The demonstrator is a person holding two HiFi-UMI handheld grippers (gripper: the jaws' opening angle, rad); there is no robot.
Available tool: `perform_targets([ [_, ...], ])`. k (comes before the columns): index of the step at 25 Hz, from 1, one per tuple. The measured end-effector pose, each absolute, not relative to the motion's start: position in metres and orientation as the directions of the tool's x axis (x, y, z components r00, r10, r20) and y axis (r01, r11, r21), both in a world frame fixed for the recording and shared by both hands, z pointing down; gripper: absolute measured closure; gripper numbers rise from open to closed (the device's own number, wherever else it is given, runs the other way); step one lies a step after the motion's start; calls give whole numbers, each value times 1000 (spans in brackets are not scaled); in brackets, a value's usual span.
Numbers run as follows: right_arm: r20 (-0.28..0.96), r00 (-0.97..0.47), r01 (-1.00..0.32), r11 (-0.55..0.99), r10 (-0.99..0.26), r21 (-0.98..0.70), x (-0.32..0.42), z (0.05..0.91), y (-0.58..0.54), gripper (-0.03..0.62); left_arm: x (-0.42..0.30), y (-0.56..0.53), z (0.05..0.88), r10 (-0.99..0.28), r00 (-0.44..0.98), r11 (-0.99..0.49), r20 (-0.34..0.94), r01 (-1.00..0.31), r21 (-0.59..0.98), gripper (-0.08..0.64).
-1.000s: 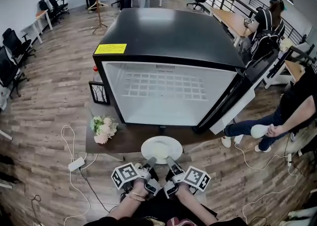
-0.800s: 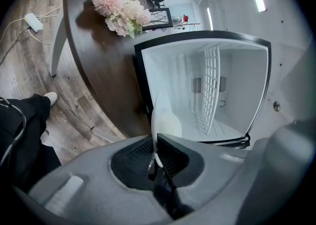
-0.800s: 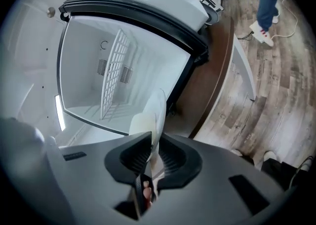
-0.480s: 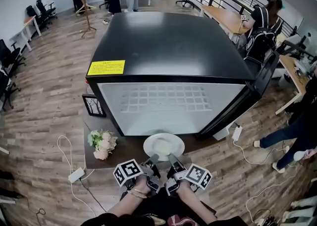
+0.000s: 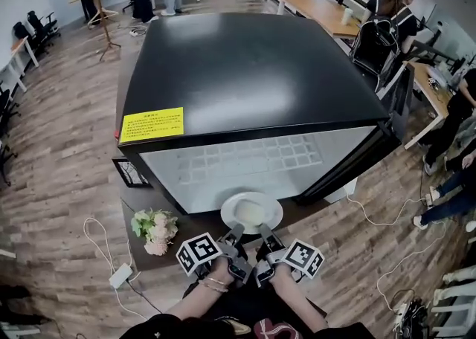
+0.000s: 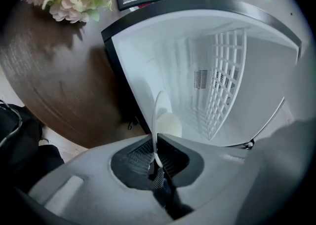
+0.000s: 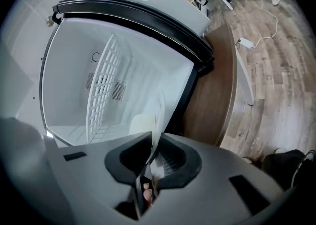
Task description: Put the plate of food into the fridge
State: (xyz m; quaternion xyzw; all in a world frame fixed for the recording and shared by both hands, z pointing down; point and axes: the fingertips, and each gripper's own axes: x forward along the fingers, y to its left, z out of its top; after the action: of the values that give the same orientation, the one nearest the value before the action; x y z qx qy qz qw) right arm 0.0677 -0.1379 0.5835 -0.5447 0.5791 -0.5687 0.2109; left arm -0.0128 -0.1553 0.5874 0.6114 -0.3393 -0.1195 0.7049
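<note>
A white plate (image 5: 251, 210) with a pale lump of food (image 5: 253, 213) hangs level in front of the open fridge (image 5: 245, 92). My left gripper (image 5: 235, 236) is shut on the plate's near rim from the left, my right gripper (image 5: 265, 236) is shut on it from the right. In the left gripper view the plate (image 6: 157, 120) stands edge-on between the pads (image 6: 168, 157), with the food (image 6: 169, 124) beside it. In the right gripper view the plate (image 7: 159, 115) is likewise clamped, the food (image 7: 140, 124) to its left. The white fridge interior (image 5: 238, 166) with a wire shelf (image 7: 101, 88) lies just ahead.
The fridge stands on a low dark wooden table (image 5: 186, 226). A bunch of pink flowers (image 5: 155, 230) and a small picture frame (image 5: 132, 173) sit left of it. The fridge door (image 5: 349, 174) stands open on the right. Cables and a power strip (image 5: 119, 276) lie on the floor. People stand around.
Both grippers have carried the plate forward, up to the fridge's opening. The head view has come closer over the fridge.
</note>
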Motion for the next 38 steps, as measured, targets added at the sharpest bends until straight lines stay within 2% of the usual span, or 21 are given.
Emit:
perform_targets([
  [11,372,-300,-376,-249,-878,-893,71,579,-162,538,-9,-180,583,-584,740,219,334,-253,942,537],
  [38,380,-466,-417,-181,-799,-891,98,582,-235,538,16,-237,585,-713,609,279,347,-207,938,537],
])
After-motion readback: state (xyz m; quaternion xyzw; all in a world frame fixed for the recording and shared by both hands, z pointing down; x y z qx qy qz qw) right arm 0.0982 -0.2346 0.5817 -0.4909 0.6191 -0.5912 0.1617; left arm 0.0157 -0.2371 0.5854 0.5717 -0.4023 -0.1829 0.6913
